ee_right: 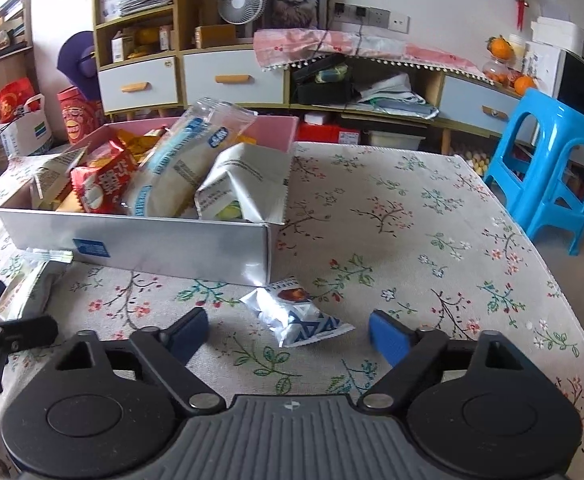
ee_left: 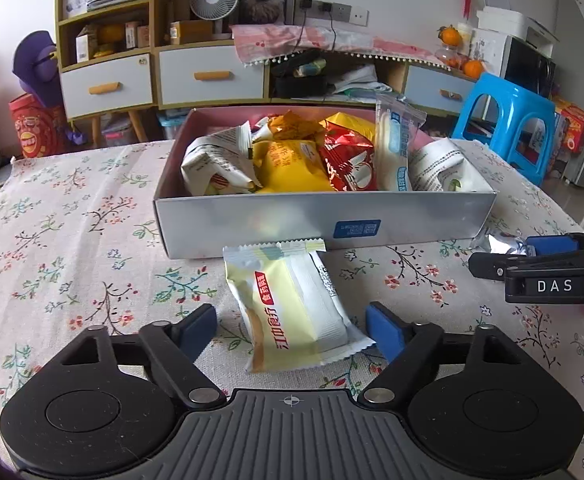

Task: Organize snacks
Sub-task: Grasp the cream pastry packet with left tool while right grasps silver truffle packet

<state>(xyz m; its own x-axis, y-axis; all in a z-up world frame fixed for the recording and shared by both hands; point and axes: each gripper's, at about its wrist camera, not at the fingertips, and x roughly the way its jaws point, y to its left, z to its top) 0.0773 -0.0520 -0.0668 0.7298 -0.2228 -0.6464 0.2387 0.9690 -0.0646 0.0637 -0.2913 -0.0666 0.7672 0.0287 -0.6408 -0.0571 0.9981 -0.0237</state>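
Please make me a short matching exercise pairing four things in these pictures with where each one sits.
Things:
1. yellow snack packet
2. blue-and-white snack packet
3. red snack packet
4. blue stool

Places:
a. inside the box
b. on the floor beside the table
c. between the open left gripper's fingers
d. in front of the open right gripper

Pairs: 1-c, 2-d, 3-a, 4-b

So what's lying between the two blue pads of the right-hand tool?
A small silver snack packet on the flowered tablecloth, pads not touching it; the right wrist view shows it.
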